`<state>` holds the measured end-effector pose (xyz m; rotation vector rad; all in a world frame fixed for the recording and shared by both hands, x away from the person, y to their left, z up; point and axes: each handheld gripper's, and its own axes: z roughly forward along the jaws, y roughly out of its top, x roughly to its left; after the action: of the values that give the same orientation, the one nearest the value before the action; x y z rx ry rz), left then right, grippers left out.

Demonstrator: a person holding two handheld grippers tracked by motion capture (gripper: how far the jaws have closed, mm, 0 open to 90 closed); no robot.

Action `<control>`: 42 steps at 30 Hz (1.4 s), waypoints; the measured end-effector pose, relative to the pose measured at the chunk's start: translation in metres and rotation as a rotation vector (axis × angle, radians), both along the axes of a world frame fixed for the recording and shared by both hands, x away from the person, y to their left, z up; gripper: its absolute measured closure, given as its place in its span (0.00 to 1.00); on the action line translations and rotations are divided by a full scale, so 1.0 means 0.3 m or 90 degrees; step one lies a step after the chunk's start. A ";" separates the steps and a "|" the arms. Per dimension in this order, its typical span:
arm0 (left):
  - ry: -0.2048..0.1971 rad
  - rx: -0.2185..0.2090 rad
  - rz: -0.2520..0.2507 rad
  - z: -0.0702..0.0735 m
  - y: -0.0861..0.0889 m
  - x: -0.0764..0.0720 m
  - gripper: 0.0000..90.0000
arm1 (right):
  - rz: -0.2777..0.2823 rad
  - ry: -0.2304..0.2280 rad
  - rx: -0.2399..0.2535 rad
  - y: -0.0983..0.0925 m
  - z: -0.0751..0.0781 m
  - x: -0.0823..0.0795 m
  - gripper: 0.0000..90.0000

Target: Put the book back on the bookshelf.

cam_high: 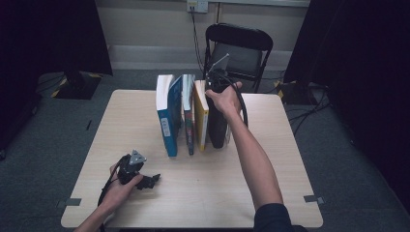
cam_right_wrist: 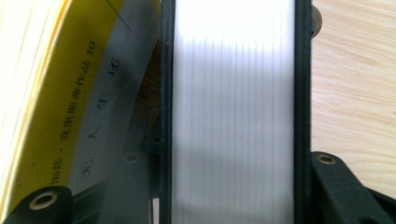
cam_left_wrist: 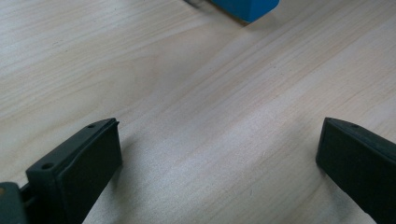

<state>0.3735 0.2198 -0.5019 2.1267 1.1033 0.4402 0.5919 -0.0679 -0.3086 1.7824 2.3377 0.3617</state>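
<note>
The left gripper (cam_high: 153,181) is black with a grey three-cornered plate. The right gripper (cam_high: 218,137) trails a black cable. Dark sleeve (cam_high: 273,217).

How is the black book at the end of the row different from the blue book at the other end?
The black book has dark covers, while the blue book has a bright blue cover. The black book stands at the right end of the row, the blue book at the left end. The right gripper has its jaws on either side of the black book, while nothing touches the blue book. Both stand upright on the wooden table.
</note>
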 end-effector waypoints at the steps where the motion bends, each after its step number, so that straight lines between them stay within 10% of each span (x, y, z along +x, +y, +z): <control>1: 0.000 0.000 0.000 0.000 0.000 0.000 0.00 | 0.000 0.000 -0.003 0.002 0.001 -0.001 0.59; 18: -0.001 0.000 0.000 0.000 0.000 -0.005 0.00 | 0.029 -0.052 0.008 -0.007 0.000 -0.070 0.47; 31: -0.006 0.002 0.000 -0.001 0.000 -0.006 0.00 | 0.077 -0.171 0.175 -0.164 -0.039 -0.282 0.44; 42: -0.006 0.002 0.001 -0.001 0.000 -0.006 0.00 | 0.098 -0.257 0.224 -0.211 -0.180 -0.349 0.51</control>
<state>0.3717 0.2199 -0.5022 2.1247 1.0991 0.4528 0.4873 -0.1313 -0.3626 1.4761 2.2158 1.1023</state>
